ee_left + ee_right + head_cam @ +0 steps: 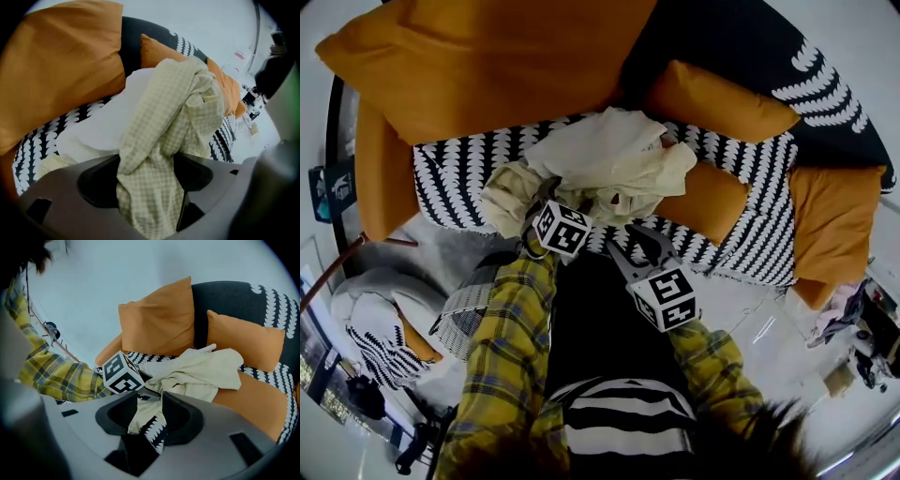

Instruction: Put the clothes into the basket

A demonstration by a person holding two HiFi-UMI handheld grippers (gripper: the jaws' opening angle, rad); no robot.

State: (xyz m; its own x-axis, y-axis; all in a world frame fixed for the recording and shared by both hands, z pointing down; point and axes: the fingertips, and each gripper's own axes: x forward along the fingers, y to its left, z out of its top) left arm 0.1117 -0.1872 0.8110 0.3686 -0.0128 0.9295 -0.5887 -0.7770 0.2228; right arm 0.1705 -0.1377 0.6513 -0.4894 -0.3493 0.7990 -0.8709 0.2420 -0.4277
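1. The only print we can make out is the black-and-white square markers on the left cube (pixel 562 229) and the right cube (pixel 666 298). They are blocky patterns, not letters.
2. The left gripper (pixel 546 204) points steeply down into the heap of clothes (pixel 609 164). In its own view the jaws stand wide apart. A pale checked garment (pixel 178 108) hangs loosely through the gap between them, and we do not see the pads squeezing it.
3. The right gripper (pixel 636 246) sits just beside the left one, at the near edge of the heap. Its jaws stand partly apart. Through the gap we see a fold of cream cloth (pixel 140 411) and a bit of the patterned cover below it. We cannot tell whether the pads touch that fold.
4. The clothes lie in a crumpled heap on the seat of a sofa. Besides the checked garment there is a plain white piece (pixel 101 129). The seat wears a black-and-white patterned cover (pixel 455 178).
5. Orange cushions (pixel 487 56) stand behind and beside the heap, against the dark sofa back (pixel 741 37).
6. A pale woven basket (pixel 459 314) stands on the floor at the person's left, well apart from the heap. It is just beside the yellow plaid sleeve (pixel 511 337).
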